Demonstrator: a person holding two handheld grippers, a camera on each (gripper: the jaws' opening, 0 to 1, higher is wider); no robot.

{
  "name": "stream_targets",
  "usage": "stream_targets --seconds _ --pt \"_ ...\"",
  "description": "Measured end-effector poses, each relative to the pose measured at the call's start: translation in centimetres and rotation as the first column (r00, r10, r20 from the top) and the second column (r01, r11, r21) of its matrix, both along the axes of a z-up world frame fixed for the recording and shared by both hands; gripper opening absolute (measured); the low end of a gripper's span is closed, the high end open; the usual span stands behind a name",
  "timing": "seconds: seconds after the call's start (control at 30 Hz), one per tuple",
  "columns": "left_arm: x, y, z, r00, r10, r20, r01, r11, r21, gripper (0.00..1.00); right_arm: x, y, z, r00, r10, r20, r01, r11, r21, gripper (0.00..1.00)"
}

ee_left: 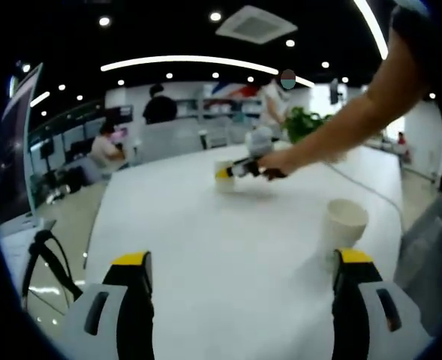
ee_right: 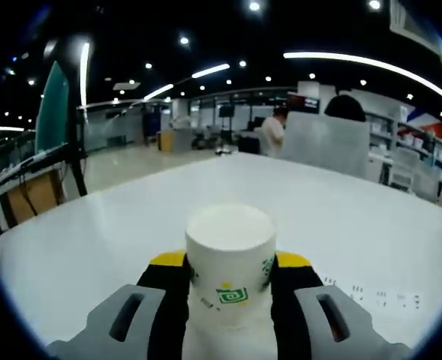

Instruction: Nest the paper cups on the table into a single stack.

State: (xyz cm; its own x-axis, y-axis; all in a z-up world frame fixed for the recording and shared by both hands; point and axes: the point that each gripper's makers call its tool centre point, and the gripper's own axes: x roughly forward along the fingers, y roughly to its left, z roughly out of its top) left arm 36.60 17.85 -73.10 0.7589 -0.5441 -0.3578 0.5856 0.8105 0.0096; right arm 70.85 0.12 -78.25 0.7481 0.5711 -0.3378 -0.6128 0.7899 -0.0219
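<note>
A white paper cup [ee_left: 344,222] stands upright on the white table [ee_left: 205,240], just beyond my left gripper's right jaw. My left gripper [ee_left: 242,259] is open wide with bare table between its yellow-tipped jaws. Far across the table a person's hand holds my right gripper [ee_left: 234,171] against a second paper cup [ee_left: 224,178]. In the right gripper view that cup [ee_right: 230,255], white with a green logo, sits between the jaws of my right gripper [ee_right: 230,264], which press on both its sides. Its top looks flat and white.
A thin cable [ee_left: 363,186] runs over the table's right side. A green plant [ee_left: 305,121] stands at the far end. The table's left edge [ee_left: 97,217] drops to the floor, with a black frame [ee_left: 48,259] beside it. People sit and stand in the background.
</note>
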Motion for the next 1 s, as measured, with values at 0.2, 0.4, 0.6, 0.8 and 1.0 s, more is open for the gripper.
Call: stream_targets --seconds 0.2,0.4,0.6,0.8,1.0 --pt "-0.2 -0.2 0.2 1.000 -0.001 0.004 0.001 1.000 -0.012 0.99 0.4 -0.7 2.1 1.000 -0.018 0.005 0.018 1.000 0.001 0.40" --pt "-0.5 -0.2 0.5 1.000 -0.004 0.013 0.004 1.000 -0.018 0.99 0.8 -1.2 3.7 0.999 -0.047 -0.003 0.047 0.998 0.049 0.37" --pt "-0.6 0.2 1.1 1.000 0.007 0.030 -0.006 1.000 -0.027 0.99 0.1 -1.2 2.7 0.999 -0.025 -0.029 0.025 1.000 0.003 0.20" --pt "-0.9 0.3 1.0 1.000 0.011 0.028 -0.010 1.000 -0.029 0.99 -1.1 -0.6 2.3 0.998 -0.007 -0.061 0.010 0.999 0.050 0.43" --pt "-0.4 0.5 1.1 0.999 0.010 0.030 -0.009 0.999 -0.032 0.99 -3.5 -0.1 0.5 0.988 0.120 -0.094 -0.124 0.991 -0.042 0.81"
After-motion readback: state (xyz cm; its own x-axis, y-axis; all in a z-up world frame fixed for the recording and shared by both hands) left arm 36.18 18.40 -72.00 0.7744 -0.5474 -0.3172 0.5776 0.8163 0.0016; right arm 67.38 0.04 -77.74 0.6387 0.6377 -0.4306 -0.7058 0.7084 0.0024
